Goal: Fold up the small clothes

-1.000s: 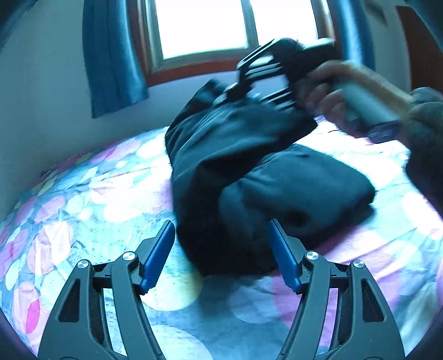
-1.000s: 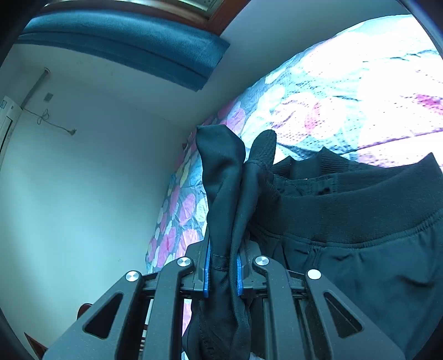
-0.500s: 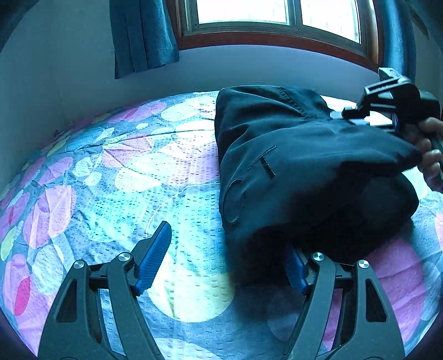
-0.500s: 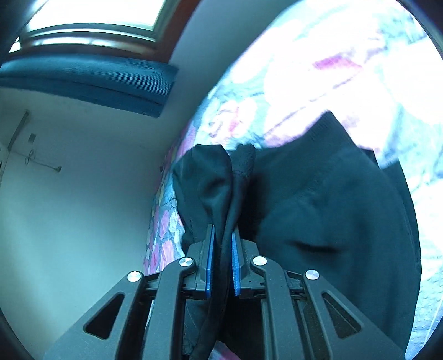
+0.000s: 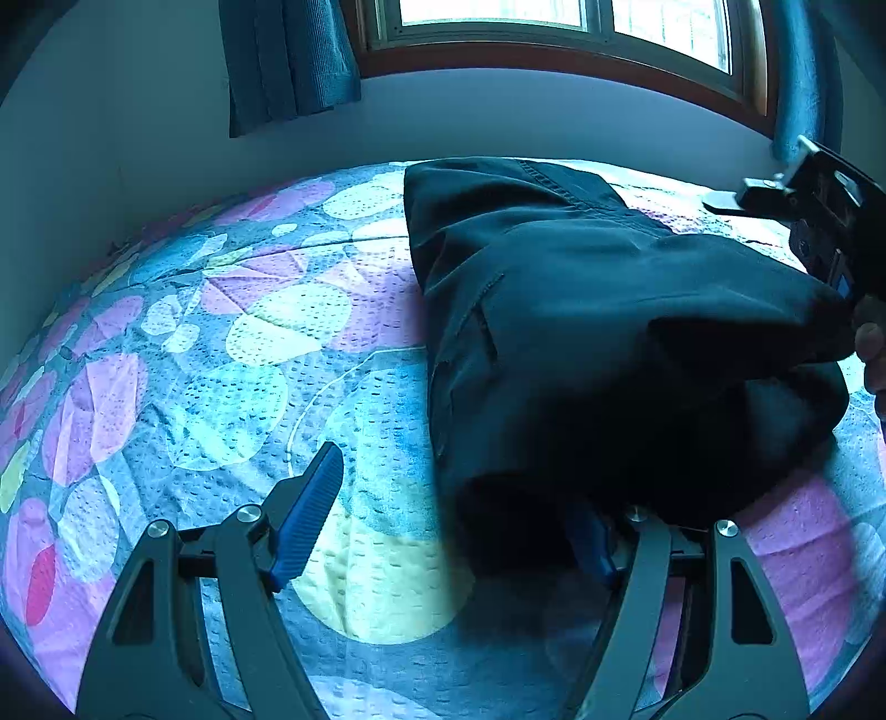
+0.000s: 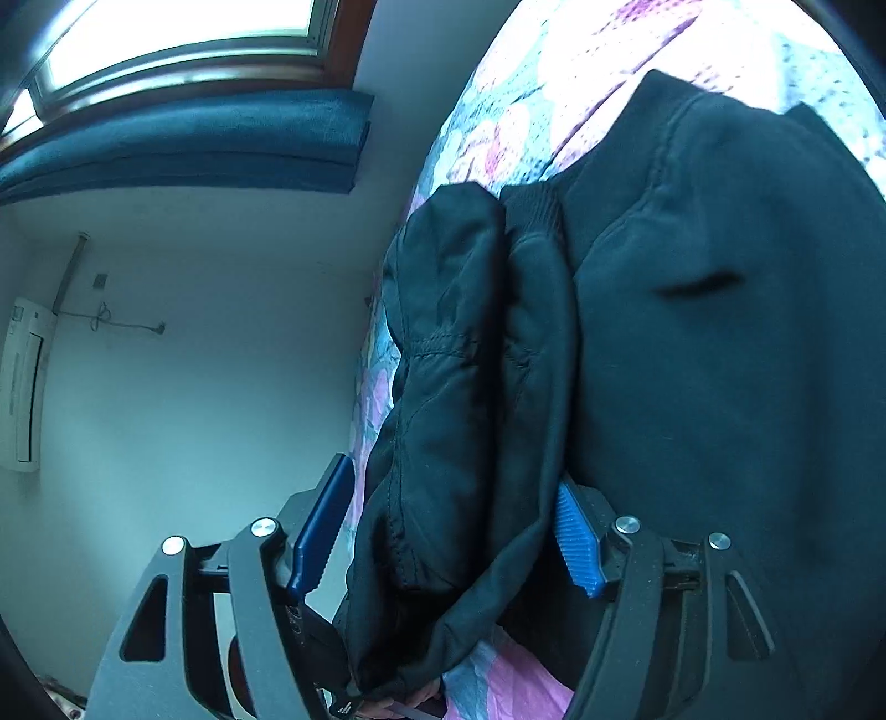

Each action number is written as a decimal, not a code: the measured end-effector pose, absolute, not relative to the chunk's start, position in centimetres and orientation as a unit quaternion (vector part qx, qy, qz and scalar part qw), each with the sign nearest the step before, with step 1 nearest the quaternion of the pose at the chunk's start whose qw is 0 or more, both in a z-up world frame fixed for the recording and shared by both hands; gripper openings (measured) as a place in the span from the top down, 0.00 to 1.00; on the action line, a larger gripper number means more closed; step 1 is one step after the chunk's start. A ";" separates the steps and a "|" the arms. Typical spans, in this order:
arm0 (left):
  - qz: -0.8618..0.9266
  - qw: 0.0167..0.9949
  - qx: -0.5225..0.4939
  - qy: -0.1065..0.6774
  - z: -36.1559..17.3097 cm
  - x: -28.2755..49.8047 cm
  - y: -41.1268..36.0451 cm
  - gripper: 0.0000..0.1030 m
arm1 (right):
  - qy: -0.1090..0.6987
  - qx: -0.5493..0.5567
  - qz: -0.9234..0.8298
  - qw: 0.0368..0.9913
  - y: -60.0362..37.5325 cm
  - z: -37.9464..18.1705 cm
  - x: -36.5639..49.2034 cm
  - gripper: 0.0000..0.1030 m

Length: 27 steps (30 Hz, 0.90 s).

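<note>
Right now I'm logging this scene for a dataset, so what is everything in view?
dark garment: one, black, folded over on the bed.
bedspread: one, pastel floral, under the garment.
window: one, brown frame, behind the bed.
curtains: two, blue, either side of the window.
air conditioner: one, white, on the wall.
left gripper: black, blue pads, jaws apart at the garment's near edge.
right gripper: black, blue pads, jaws opening, garment fold between them.

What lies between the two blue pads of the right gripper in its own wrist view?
A bunched fold of the black garment hangs between the right gripper pads; the jaws are opening, and the pads stand clear of the cloth.
</note>
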<state>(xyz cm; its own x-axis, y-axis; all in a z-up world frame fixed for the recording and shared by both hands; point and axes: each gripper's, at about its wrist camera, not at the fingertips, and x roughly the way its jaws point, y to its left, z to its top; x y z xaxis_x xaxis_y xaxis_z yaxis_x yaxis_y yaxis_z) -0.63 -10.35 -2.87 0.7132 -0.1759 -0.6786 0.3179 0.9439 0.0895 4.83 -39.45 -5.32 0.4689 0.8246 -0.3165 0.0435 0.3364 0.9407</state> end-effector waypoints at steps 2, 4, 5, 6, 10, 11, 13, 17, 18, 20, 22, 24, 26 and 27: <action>-0.134 0.920 0.098 0.355 -2.9 -0.6 -10.3 0.27 | 0.441 0.491 0.281 0.696 -38.6 -4.7 5.7 0.32; -0.134 0.920 0.095 0.357 -2.9 -0.4 -10.2 0.27 | 0.456 0.464 0.276 0.707 -37.3 -3.7 6.9 0.32; -0.134 0.919 0.095 0.357 -2.9 -0.5 -10.3 0.27 | 0.464 0.446 0.273 0.715 -36.5 -3.2 7.3 0.34; -0.135 0.919 0.094 0.358 -3.0 -0.5 -10.3 0.27 | 0.474 0.421 0.263 0.727 -35.6 -2.7 7.8 0.48; -0.141 0.919 0.092 0.358 -2.9 -0.8 -10.3 0.27 | 0.494 0.338 0.256 0.759 -32.5 -1.1 8.5 0.83; -0.143 0.921 0.093 0.350 -2.7 -1.1 -10.3 0.27 | 0.489 0.334 0.255 0.764 -32.3 -0.4 8.2 0.85; -0.145 0.927 0.100 0.331 -2.1 -1.8 -10.5 0.27 | 0.460 0.346 0.261 0.774 -32.9 1.4 7.5 0.91; -0.145 0.931 0.117 0.314 -1.7 -2.9 -11.1 0.27 | 0.399 0.369 0.258 0.799 -35.9 4.7 5.4 0.93; -0.146 0.930 0.117 0.316 -1.7 -2.9 -11.1 0.27 | 0.389 0.374 0.255 0.802 -36.8 5.2 4.9 0.94; -0.143 0.929 0.114 0.321 -1.8 -2.5 -11.1 0.26 | 0.377 0.382 0.250 0.806 -39.0 5.4 3.5 0.95; -0.150 0.927 0.106 0.328 -1.8 -2.1 -11.1 0.24 | 0.380 0.390 0.236 0.805 -40.4 4.3 2.5 0.95; -0.147 0.926 0.113 0.329 -1.9 -1.9 -11.3 0.24 | 0.396 0.395 0.218 0.799 -41.3 2.2 1.4 0.95; -0.150 0.922 0.116 0.338 -2.2 -1.6 -11.6 0.24 | 0.413 0.408 0.201 0.789 -42.4 -0.6 0.3 0.96; -0.153 0.921 0.115 0.339 -2.3 -1.5 -11.6 0.22 | 0.417 0.419 0.195 0.783 -42.9 -2.1 -0.2 0.96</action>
<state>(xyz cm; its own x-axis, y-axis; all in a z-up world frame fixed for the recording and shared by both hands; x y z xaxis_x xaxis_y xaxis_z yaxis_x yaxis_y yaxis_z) -1.52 -11.62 -2.29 0.7225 -0.2047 -0.6604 0.3606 0.9265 0.1073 -0.24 -42.94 -2.08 0.5767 0.6544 -0.4891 0.0443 0.5728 0.8185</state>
